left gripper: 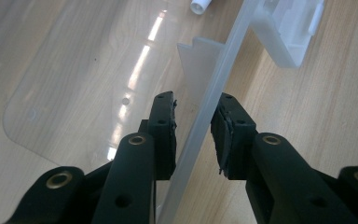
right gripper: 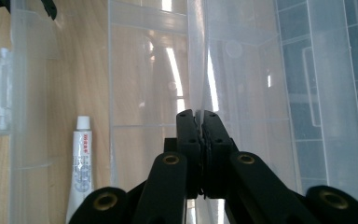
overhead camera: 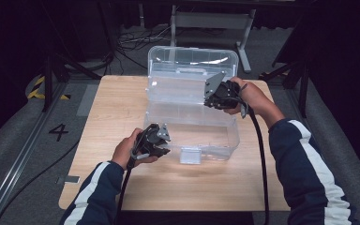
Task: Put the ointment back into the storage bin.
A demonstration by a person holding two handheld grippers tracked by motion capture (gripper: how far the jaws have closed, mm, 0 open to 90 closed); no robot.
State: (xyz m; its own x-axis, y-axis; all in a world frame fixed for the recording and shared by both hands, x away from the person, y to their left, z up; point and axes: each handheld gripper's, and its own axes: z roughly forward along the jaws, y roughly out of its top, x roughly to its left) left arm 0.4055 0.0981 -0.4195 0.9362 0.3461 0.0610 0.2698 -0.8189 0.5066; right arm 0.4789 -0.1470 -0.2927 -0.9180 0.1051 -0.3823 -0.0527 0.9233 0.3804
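High view: clear box (overhead camera: pixel 192 122) sits mid-frame on the worktop (overhead camera: pixel 108 112), lid (overhead camera: pixel 192 61) swung up at the back. Left tongs (overhead camera: pixel 161 143) at the box's front-left rim, right tongs (overhead camera: pixel 215 96) up at the lid's right side near the hinge line. Reads as a two-point hold: left pins the base so it can't slide, right controls the lid. Whether the lid is going up or down I can't tell.

Left gripper view: tongs (left gripper: pixel 193 126) straddle the box's front wall (left gripper: pixel 214 93), one jaw inside, one outside. The inner pad looks on the wall; a thin gap shows at the outer pad, so firm clamp or loose straddle I can't say. Latch (left gripper: pixel 291 32) at upper right of the frame, a white cap (left gripper: pixel 200 5) at top edge.

Right gripper view: tongs (right gripper: pixel 199 116) clenched on a thin clear panel edge (right gripper: pixel 196 56), pads nearly meeting with just the sheet between. A white tube (right gripper: pixel 81 163) lies inside the box at lower left of the frame; from above it is lost in the glare on the plastic. The high view in turn gives the overall layout, which neither gripper view does.
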